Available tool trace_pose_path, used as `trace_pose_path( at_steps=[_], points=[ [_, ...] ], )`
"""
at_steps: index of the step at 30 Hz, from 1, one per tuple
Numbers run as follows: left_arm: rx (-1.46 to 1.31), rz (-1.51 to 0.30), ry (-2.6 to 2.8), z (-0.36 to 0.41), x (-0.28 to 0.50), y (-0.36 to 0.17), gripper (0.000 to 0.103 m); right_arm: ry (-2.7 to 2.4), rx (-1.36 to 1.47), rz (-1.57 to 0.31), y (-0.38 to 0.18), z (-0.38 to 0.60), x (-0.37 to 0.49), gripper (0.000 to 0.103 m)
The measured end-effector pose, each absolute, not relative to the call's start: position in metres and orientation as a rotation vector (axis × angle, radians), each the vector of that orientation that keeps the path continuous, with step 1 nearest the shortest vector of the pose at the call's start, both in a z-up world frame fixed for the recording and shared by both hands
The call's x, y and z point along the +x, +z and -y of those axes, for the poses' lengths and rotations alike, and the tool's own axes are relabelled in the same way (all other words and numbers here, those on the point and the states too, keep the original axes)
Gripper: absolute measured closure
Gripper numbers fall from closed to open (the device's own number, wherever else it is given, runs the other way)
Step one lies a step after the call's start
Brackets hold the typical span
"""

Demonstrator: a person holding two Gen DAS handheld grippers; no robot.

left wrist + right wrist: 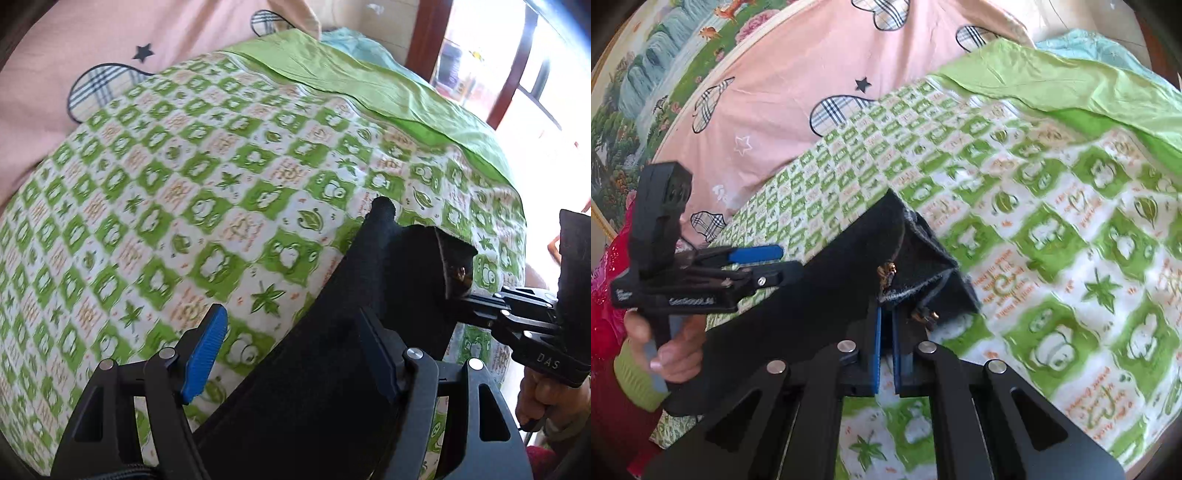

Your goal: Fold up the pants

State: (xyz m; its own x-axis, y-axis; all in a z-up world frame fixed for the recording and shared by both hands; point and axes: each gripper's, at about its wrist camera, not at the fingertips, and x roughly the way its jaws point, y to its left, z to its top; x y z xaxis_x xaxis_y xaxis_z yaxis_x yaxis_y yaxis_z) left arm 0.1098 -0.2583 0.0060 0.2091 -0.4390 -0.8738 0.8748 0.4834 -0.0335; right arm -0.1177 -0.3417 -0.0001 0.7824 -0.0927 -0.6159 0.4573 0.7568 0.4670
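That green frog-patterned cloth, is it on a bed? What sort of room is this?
Most likely a bedroom at home. The frog-patterned sheet covers a wide soft surface like a bed, a pink quilt lies bunched behind it, and a framed landscape picture stands beside it.

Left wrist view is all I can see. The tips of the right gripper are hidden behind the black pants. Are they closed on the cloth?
Observer: Yes. In the right wrist view the right gripper is shut on the waist edge of the black pants, close to a brass button.
Operator: Thank you. What is beyond the pink bedding, further to the left?
Observer: A framed landscape painting stands behind the pink bedding.
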Motion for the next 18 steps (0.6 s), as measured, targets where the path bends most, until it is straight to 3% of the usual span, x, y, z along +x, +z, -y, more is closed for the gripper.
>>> trace_pose_path(
  at_steps=[8,11,12,16,18],
  points=[
    [0.609,-1.046,-1.023,0.292,0.112,-0.018,0.031,-0.360,0.740,-0.601,-0.005,0.348,-0.133,0.087],
    [0.594,-1.076,-1.048,0.300,0.115,-0.022,0.031,-0.373,0.749,-0.601,-0.007,0.347,-0.134,0.066],
    [0.586,-1.088,-1.061,0.303,0.115,-0.023,0.034,-0.368,0.758,-0.597,-0.009,0.347,-0.134,0.060],
    [0.557,-1.134,-1.123,0.317,0.114,-0.031,0.050,-0.355,0.771,-0.575,-0.014,0.349,-0.132,0.060],
    [0.545,-1.130,-1.149,0.321,0.111,-0.031,0.069,-0.345,0.767,-0.569,-0.016,0.350,-0.129,0.061]
  ],
)
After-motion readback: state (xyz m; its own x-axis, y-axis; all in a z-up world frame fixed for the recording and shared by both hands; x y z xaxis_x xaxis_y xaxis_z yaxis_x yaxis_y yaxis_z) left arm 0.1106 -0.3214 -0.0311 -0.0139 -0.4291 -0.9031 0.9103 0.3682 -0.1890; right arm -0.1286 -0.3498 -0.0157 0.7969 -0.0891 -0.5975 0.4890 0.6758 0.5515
